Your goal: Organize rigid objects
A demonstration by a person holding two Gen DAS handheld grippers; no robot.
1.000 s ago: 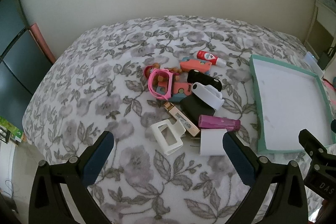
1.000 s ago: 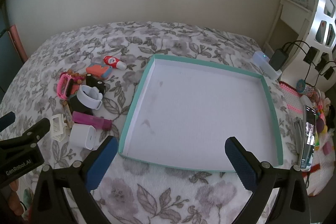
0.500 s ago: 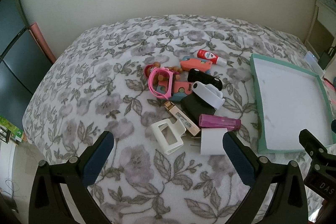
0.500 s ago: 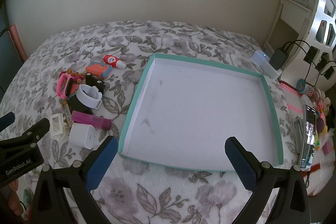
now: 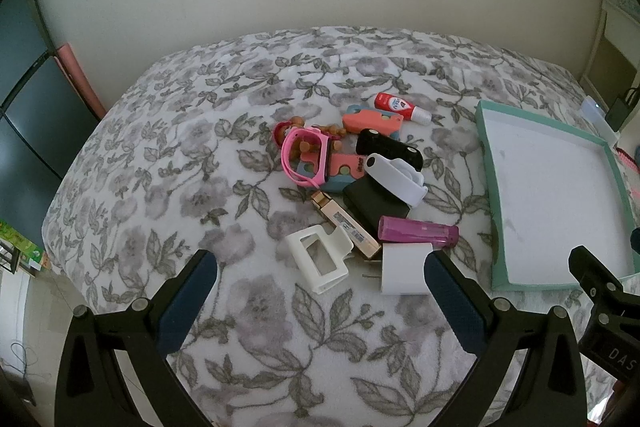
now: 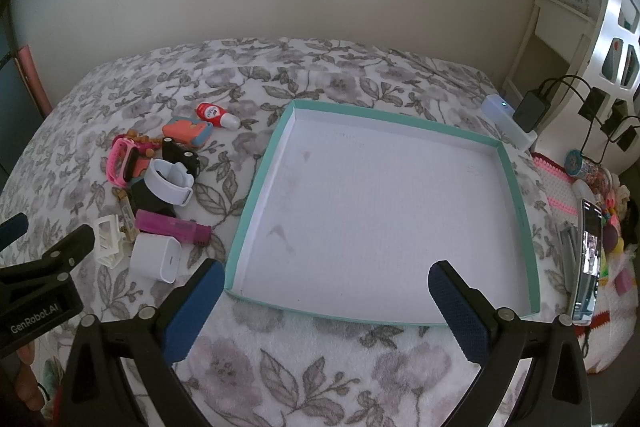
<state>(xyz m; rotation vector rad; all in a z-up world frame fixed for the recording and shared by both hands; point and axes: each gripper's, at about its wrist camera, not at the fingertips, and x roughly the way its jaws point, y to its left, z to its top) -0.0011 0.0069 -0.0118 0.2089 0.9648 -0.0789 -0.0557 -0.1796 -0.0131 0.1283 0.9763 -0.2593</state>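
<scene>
1. Clearly we are at the very start: the bed, under its grey floral cover, carries everything, and nothing has been sorted yet.
2. Our teal-rimmed tray lies bare at about 3 o'clock of the pile, well apart from none of it but touching none either.
3. Our left claw hangs wide above the near edge of the pile, holding nothing; our right claw hangs equally wide over the tray's near rim, also with nothing in it.
4. The pile sits at 12 o'clock of the left claw: a black case under a white band, pink goggles at 10 o'clock.
5. Nearest us lie the white charger block, the white hair clip and the magenta tube.
6. We judge the next move to be a descent of the left claw onto one near piece, likely the clip or charger, narrowing squarely across it before carrying it toward 3 o'clock.
</scene>
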